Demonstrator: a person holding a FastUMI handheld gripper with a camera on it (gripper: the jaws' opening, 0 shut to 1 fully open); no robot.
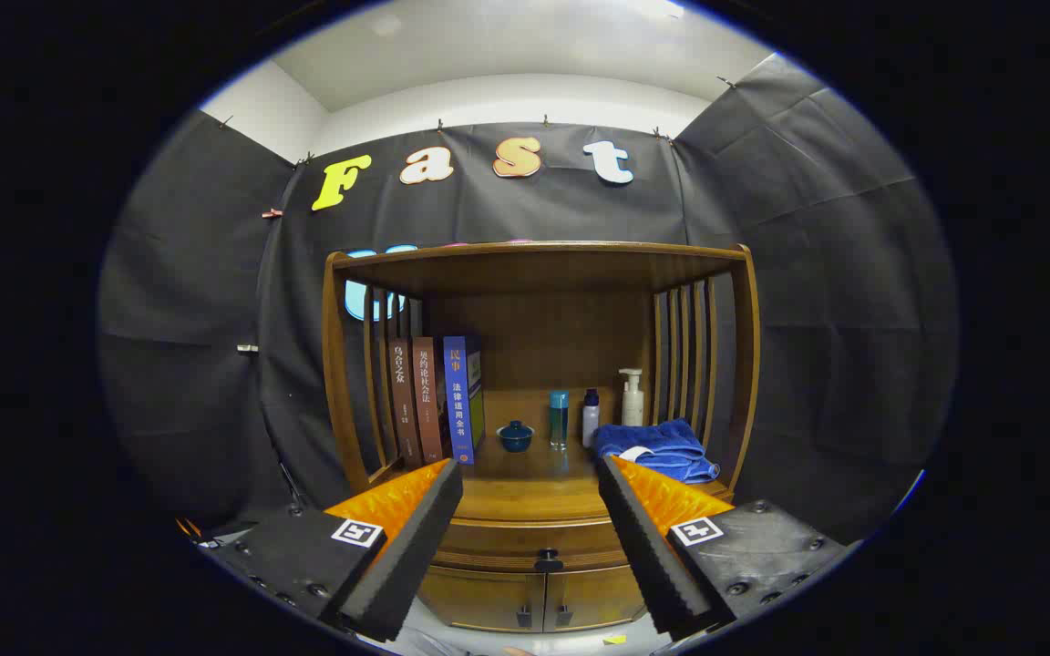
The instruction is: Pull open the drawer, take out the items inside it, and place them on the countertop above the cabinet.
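The hand-held gripper [530,510] is held wide open and empty, squared to the closed drawer [530,539], so its knob [548,558] sits between the fingers, still beyond them.

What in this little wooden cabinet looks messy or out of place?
Little stands out. The blue towel lies loosely bunched on the countertop rather than folded; the books and bottles stand upright, and the drawer is shut. The gripper is open, touching nothing.
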